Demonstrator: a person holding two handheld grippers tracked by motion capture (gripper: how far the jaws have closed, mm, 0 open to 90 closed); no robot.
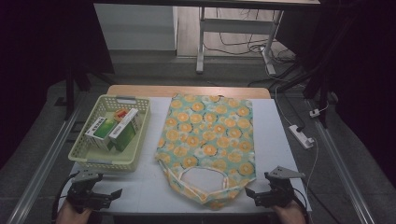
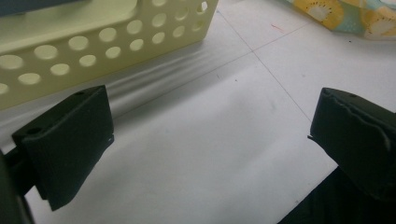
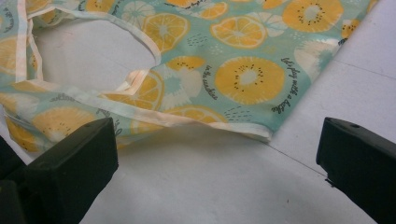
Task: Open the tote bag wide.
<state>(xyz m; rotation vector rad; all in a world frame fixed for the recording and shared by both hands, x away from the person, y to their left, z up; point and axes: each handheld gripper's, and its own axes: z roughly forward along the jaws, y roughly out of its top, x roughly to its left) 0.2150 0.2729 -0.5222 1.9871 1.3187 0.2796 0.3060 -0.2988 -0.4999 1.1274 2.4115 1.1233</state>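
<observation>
A teal cloth bag (image 1: 208, 140) printed with orange slices lies flat in the middle of the white table, its handles (image 1: 201, 170) toward the near edge. A pale yellow perforated basket (image 1: 86, 154) at the left holds two green and white boxes (image 1: 114, 129). My left gripper (image 1: 109, 196) rests open at the near left corner, its jaws wide apart over bare table in front of the basket wall (image 2: 93, 51). My right gripper (image 1: 254, 196) is open at the near right, with the bag's bottom corner (image 3: 243, 88) just beyond its jaws. Nothing is between either pair of jaws.
The white table top (image 1: 144, 186) ends in a wooden strip (image 1: 187, 91) at the far side. A white power strip (image 1: 301, 136) and cables lie on the floor to the right. Desk legs (image 1: 201, 42) stand farther back.
</observation>
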